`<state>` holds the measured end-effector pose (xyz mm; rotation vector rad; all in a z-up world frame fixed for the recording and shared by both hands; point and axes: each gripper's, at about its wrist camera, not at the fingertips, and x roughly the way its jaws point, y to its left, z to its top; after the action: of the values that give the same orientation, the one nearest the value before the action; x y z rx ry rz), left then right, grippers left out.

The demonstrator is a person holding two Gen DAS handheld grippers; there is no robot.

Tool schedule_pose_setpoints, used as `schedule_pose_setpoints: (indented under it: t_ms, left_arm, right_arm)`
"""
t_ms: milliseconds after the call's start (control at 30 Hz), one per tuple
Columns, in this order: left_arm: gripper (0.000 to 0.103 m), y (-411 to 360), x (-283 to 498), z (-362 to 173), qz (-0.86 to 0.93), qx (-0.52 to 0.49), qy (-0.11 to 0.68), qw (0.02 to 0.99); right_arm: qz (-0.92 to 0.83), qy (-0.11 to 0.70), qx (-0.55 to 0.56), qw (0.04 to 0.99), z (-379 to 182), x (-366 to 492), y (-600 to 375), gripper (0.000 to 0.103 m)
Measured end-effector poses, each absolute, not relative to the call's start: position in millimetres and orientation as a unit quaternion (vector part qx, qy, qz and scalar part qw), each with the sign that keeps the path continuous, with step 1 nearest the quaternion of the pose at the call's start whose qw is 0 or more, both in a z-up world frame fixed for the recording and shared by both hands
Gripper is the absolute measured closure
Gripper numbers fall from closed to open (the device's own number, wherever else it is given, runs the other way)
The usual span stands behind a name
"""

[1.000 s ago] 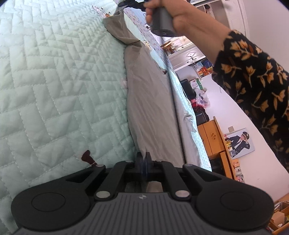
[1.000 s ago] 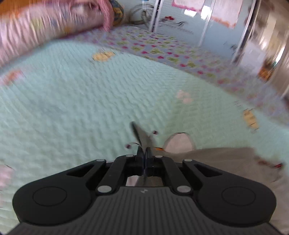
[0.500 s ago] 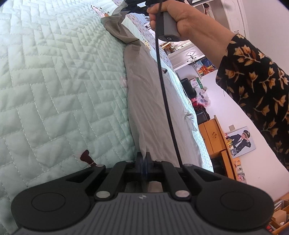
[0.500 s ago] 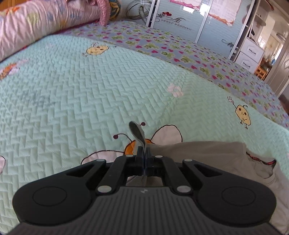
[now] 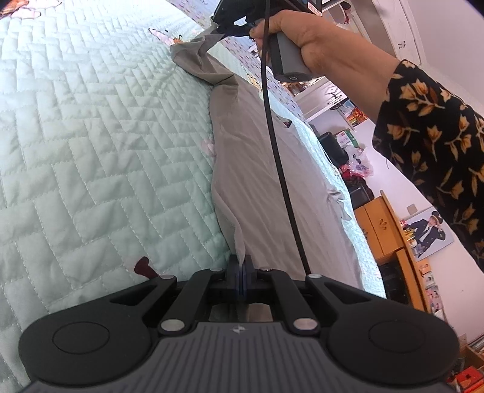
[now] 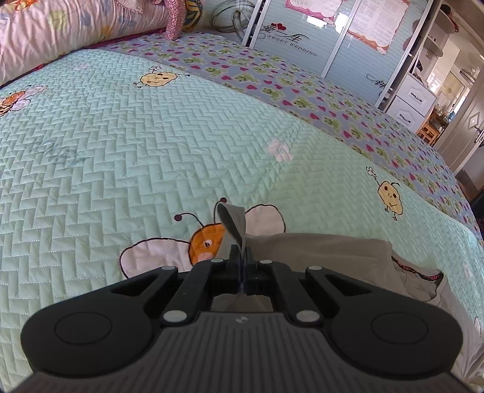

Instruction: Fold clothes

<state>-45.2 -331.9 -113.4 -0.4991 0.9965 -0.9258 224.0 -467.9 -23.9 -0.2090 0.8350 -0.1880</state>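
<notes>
A grey garment (image 5: pixel 257 157) lies stretched along the mint quilted bedspread (image 5: pixel 90 136). My left gripper (image 5: pixel 241 266) is shut on its near edge, with cloth pinched between the pads. At the far end, the other gripper (image 5: pixel 233 21) held by a hand (image 5: pixel 305 33) grips the opposite corner. In the right wrist view my right gripper (image 6: pixel 241 257) is shut on a grey fabric corner (image 6: pixel 233 223) that sticks up above the pads; the rest of the grey garment (image 6: pixel 326 251) spreads to the right, showing a red-lettered waistband (image 6: pixel 423 273).
A black cable (image 5: pixel 278 151) hangs from the far gripper across the garment. A sleeve with a floral print (image 5: pixel 435 142) is at right. Wooden cabinets (image 5: pixel 384 229) stand beside the bed. A pink pillow (image 6: pixel 69 27) and wardrobe doors (image 6: pixel 302 33) lie beyond the bedspread.
The far hand with its gripper has sunk lower and pulled the garment's far corner along. The right wrist view has gone from blurred to sharp and shifted slightly over the bee pattern.
</notes>
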Motion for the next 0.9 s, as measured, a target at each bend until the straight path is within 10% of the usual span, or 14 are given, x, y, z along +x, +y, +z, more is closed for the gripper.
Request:
schedule_pose_setpoints:
  t_ms: [900]
  left_arm:
    - [0.101, -380.6, -95.6, -47.9, -0.494, -0.084, 0.363, 0.785]
  right_arm:
    - [-0.1, 0.257, 0.193, 0.942, 26.2, 127.2, -698.3, 0.102]
